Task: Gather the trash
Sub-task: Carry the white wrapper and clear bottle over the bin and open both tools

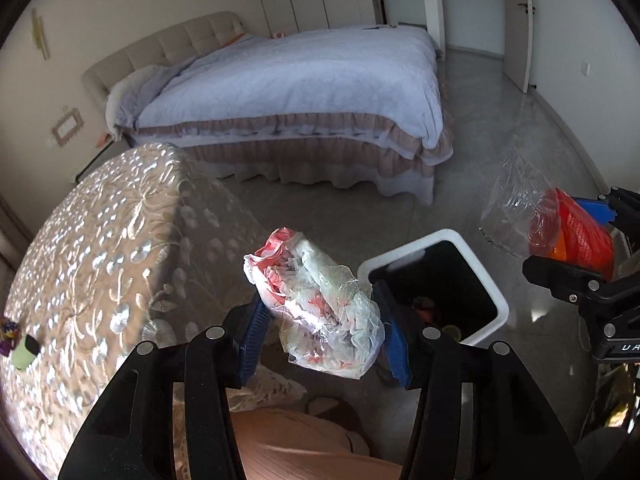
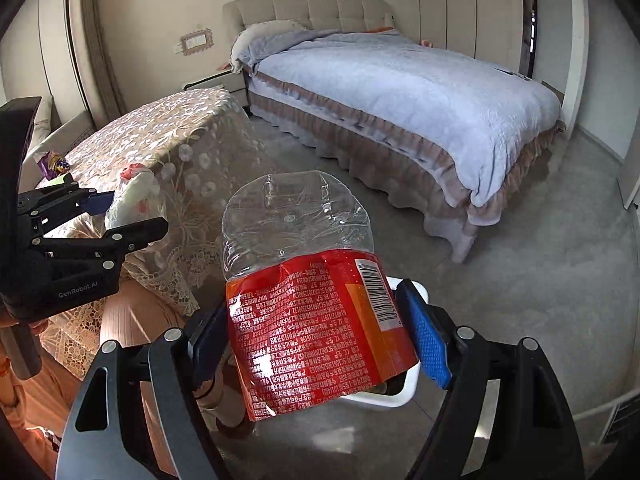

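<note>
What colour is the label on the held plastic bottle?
Red with an orange panel, on the clear plastic bottle; right wrist view.

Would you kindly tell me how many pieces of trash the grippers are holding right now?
2. A crumpled plastic bag sits in the left gripper; a plastic bottle sits in the right gripper. Both hang near the bin.
</note>
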### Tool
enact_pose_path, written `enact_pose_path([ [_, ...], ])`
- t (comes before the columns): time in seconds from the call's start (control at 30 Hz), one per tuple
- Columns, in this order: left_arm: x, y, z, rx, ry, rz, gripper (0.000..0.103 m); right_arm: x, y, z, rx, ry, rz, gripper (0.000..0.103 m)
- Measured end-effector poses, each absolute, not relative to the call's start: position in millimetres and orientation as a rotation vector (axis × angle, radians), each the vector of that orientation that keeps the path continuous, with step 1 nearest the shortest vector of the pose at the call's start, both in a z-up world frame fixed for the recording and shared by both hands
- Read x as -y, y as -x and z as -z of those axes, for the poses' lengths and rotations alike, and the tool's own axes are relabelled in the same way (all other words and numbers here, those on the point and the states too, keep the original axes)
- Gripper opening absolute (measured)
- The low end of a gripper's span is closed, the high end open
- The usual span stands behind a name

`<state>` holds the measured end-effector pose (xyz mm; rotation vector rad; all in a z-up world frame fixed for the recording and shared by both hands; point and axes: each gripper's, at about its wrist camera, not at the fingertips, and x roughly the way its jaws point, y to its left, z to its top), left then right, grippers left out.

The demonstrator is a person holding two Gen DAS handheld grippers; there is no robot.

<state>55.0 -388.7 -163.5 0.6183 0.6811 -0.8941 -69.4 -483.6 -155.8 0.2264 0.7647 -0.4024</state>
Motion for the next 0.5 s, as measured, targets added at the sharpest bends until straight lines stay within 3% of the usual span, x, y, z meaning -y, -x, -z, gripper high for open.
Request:
enact_pose_path([
  [0.5, 475.4, -61.4, 262.1, -0.917, -0.809, 1.084, 0.053, 521.7, 65.5, 236.5, -0.955, -0.177, 0.431, 0.079],
])
